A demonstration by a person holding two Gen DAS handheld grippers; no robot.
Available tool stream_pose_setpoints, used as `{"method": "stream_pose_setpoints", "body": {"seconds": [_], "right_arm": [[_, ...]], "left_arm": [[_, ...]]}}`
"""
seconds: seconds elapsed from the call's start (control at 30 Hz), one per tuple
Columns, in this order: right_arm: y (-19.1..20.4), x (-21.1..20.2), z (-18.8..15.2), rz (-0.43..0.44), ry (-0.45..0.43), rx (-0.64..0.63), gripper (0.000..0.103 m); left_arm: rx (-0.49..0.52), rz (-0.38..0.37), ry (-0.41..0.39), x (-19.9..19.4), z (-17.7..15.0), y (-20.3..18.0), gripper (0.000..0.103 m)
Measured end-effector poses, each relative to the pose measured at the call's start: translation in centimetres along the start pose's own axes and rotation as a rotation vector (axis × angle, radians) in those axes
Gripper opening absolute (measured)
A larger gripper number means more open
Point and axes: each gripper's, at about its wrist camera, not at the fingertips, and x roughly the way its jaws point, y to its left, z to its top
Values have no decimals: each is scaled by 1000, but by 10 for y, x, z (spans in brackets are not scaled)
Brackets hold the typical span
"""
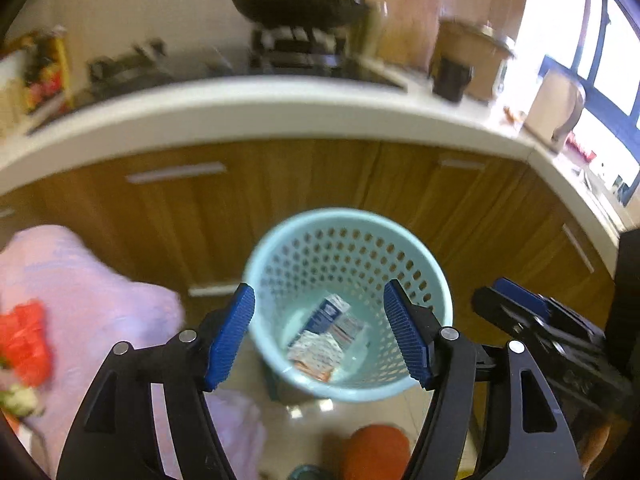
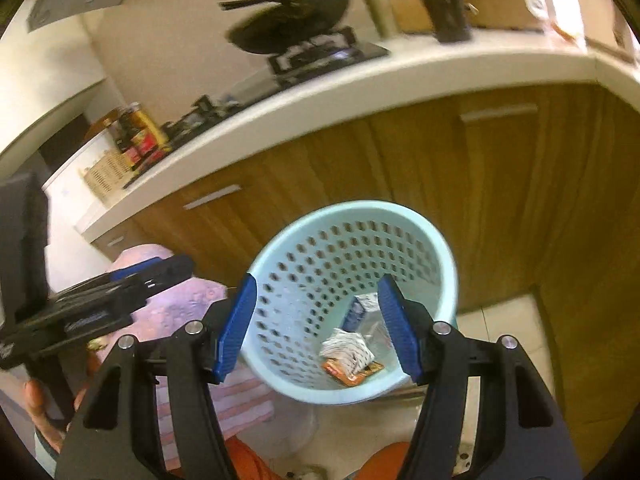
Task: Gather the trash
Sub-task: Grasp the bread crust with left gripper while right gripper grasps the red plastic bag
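A light blue perforated trash basket (image 1: 434, 280) stands on the floor before wooden cabinets; it also shows in the right wrist view (image 2: 280, 256). Inside lie a blue carton (image 1: 326, 312), a white patterned wrapper (image 1: 316, 350) and an orange packet (image 2: 352, 372). My left gripper (image 1: 320, 332) is open and empty, above the basket's mouth. My right gripper (image 2: 316, 324) is open and empty, also over the basket. The right gripper shows at the left view's right side (image 1: 520, 312); the left one shows at the right view's left side (image 2: 120, 292).
A white countertop (image 1: 240, 108) curves above the cabinets, carrying a stove with a black pan (image 1: 296, 4) and jars (image 2: 136, 128). Pink cloth (image 1: 88, 304) lies to the left. An orange object (image 1: 376, 452) is on the floor near the basket.
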Motion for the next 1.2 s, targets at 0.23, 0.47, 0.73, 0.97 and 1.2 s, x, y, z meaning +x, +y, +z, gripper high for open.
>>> {"method": "stream_pose_setpoints", "body": {"seconds": [0.23,0.47,0.73,0.97,1.2], "right_arm": [[99,-12,-14,125,-15,-176,59],[209,0,-52,248,15,-372,59],[294,33,-86,296,29,-502,59],[332,86,-84,261,60,-553,59],[353,146,-72,212,85,-551,59]], "left_arm": [[-110,164,-172,-120,-54,76,79],[-231,412,-229,-211,-117,164,83],[-395,570,-207,-257,-178,255,84],[-580,451,-212,-268,-203,347,84],[-714,251,-138,-223,-188,408,82]]}}
